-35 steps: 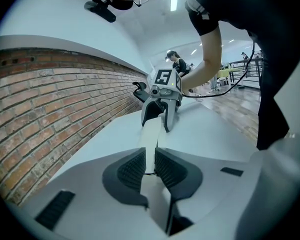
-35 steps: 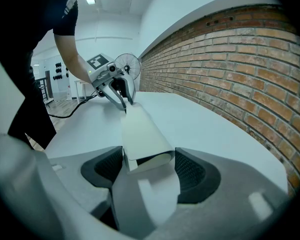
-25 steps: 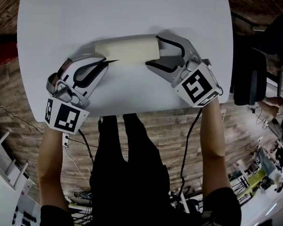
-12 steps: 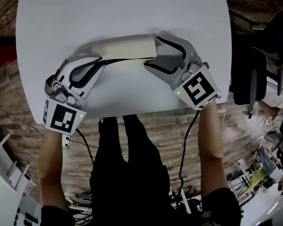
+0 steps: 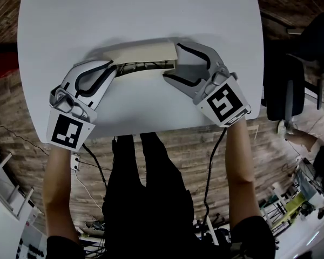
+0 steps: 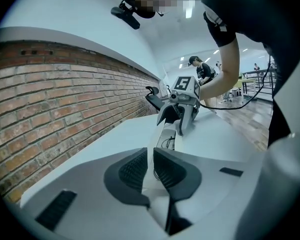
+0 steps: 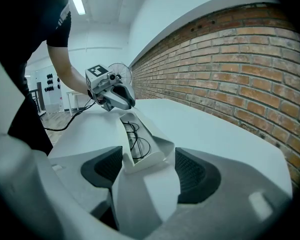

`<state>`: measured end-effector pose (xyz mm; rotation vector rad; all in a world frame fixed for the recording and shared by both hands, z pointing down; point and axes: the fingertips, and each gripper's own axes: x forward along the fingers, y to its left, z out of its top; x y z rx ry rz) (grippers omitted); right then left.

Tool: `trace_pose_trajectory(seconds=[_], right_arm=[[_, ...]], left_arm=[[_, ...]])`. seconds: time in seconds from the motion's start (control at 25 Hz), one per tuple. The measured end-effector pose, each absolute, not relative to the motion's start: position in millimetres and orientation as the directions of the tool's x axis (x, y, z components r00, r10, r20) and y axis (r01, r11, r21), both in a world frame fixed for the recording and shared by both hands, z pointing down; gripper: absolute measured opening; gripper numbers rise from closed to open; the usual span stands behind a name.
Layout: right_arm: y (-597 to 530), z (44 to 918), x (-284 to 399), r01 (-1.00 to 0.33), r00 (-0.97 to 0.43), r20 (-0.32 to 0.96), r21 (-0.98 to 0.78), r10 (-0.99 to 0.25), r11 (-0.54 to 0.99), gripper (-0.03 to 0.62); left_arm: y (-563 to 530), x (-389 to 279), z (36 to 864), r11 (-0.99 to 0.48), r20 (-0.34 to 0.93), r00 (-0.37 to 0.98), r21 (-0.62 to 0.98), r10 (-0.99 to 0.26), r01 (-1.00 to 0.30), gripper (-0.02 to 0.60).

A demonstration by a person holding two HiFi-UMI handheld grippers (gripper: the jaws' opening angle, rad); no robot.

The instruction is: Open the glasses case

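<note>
A cream glasses case (image 5: 143, 53) lies across the white table (image 5: 70, 20), partly open, with dark glasses (image 5: 142, 66) showing in the gap. My left gripper (image 5: 113, 69) is shut on a thin edge at the case's left end (image 6: 151, 159). My right gripper (image 5: 171, 63) is shut on the right end, its pads either side of the case's body (image 7: 140, 159). In the right gripper view the lid leans away and the glasses (image 7: 135, 139) lie inside the tray. Each gripper view shows the other gripper: the right gripper (image 6: 182, 106) and the left gripper (image 7: 110, 94) at the case's far ends.
The table's near edge (image 5: 151, 129) runs just below both grippers. A dark chair (image 5: 283, 85) stands off the table's right side. A brick wall (image 7: 230, 79) runs along the far side of the table.
The gap between the case's lid and base has widened and the glasses now show inside. Both grippers stayed at the case's ends, the left one rolling slightly.
</note>
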<state>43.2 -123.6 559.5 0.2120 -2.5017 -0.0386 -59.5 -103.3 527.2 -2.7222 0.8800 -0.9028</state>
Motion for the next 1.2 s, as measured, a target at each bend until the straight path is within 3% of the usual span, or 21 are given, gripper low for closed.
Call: trace_pose_trajectory(seconds=[0.6, 0.8, 1.2], right_arm=[[-125.5, 559.5, 40.9, -0.163, -0.801, 0.575, 0.058, -0.166, 0.985, 0.324], [-125.1, 560.4, 40.2, -0.161, -0.797, 0.581, 0.059, -0.164, 0.985, 0.324], [-123.5, 559.9, 42.6, -0.12, -0.779, 0.61, 0.081, -0.144, 0.989, 0.324]], left_arm=[[-129.2, -67.0, 522.4, -0.812, 0.472, 0.666, -0.254, -0.578, -0.526, 0.034], [-144.4, -65.9, 511.4, -0.726, 0.351, 0.662, -0.078, -0.662, -0.684, 0.035], [-159.5, -71.6, 515.9, -0.714, 0.383, 0.649, -0.042, -0.657, -0.699, 0.041]])
